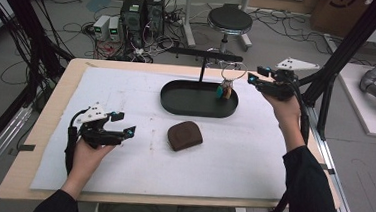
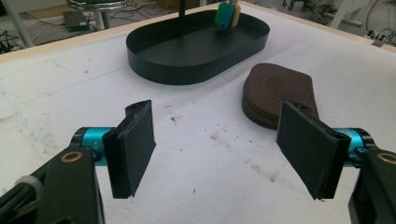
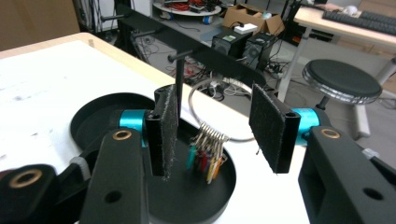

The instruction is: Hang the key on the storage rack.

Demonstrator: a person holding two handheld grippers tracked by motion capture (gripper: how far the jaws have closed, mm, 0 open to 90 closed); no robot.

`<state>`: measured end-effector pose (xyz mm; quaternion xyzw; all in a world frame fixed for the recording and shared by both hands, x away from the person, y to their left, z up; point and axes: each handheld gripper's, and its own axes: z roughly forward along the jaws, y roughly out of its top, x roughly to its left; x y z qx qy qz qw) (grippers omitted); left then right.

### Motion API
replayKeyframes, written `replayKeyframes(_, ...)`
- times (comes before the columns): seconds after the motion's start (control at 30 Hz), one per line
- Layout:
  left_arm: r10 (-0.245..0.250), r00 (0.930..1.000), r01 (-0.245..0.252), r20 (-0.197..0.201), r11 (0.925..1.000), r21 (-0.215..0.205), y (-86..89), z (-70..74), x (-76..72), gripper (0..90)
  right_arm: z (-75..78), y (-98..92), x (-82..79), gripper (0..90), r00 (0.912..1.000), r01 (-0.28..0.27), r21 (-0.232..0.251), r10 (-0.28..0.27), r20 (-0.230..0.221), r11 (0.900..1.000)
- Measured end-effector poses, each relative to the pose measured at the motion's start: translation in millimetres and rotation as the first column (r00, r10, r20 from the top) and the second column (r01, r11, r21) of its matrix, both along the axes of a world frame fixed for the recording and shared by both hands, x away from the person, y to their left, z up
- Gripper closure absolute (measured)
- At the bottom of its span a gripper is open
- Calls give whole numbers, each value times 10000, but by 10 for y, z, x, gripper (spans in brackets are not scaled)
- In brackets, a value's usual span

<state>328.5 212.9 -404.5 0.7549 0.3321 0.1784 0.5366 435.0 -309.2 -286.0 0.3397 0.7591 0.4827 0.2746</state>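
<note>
Stool (image 1: 229,19), computers (image 1: 142,10), cabled floor (image 1: 281,37)

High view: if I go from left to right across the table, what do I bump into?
left gripper → brown pouch → key ring with tags hanging over the black tray → right gripper

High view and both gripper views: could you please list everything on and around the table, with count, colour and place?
Tray: one, black, oval, far middle of the table.
Stand: one, black post with crossbar, rising from the tray.
Key ring: one, silver ring with coloured tags, hanging from the crossbar over the tray.
Pouch: one, brown, zipped, lying in front of the tray.
Table cover: one, white, stained.
Stool: one, black, on the floor beyond the table.
Left gripper: black, open, empty, near left.
Right gripper: black, open beside the key ring.
</note>
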Motion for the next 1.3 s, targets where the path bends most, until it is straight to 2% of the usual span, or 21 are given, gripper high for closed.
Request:
replayKeyframes(0.07, -35, 10000, 35, 56, 10000, 73, -33, 2, 12, 279, -23, -27, -55, 504, 9999, -11, 134, 9, 137, 9999)
replayKeyframes(0.13, -47, 9999, 46, 130, 9999, 90, -58, 7, 24, 279, -67, -74, -139, 473, 10000, -1, 272, 3, -54, 9996)
replayKeyframes(0.2, 18, 9998, -19, 195, 10000, 74, -69, 15, 36, 279, -127, -116, -245, 482, 9998, 87, 478, -95, 168, 9988)
replayKeyframes(0.33, 185, 9994, -187, 296, 9998, 71, -64, 38, 40, 279, -222, -175, -413, 470, 9996, 199, 842, -213, 161, 9962)
replayKeyframes(0.63, 340, 9986, -350, 409, 9991, 237, -29, 74, -2, 279, -448, -227, -743, 435, 9995, 208, 1220, -233, 196, 9923)
replayKeyframes(0.73, 425, 9980, -439, 469, 9986, 298, -11, 64, -26, 275, -523, -228, -829, 416, 9995, 250, 1355, -271, 141, 9905)
replayKeyframes(0.83, 546, 9972, -569, 519, 9974, 449, 11, 42, -47, 273, -618, -227, -915, 388, 9997, 256, 1723, -254, -30, 9847)
replayKeyframes(0.93, 708, 9968, -720, 382, 9969, 302, 50, 13, -56, 248, -744, -210, -987, 369, 9988, 377, 1950, -311, -367, 9801)
replayKeyframes(1.1, 852, 9952, -860, 491, 9962, 148, 96, 14, -96, 243, -897, -204, -1059, 325, 9974, 416, 1782, -303, -657, 9831)
replayKeyframes(1.3, 881, 9943, -886, 596, 9961, 55, 100, 15, -101, 243, -1035, -240, -1076, 273, 9943, 526, 1332, -396, -986, 9897)
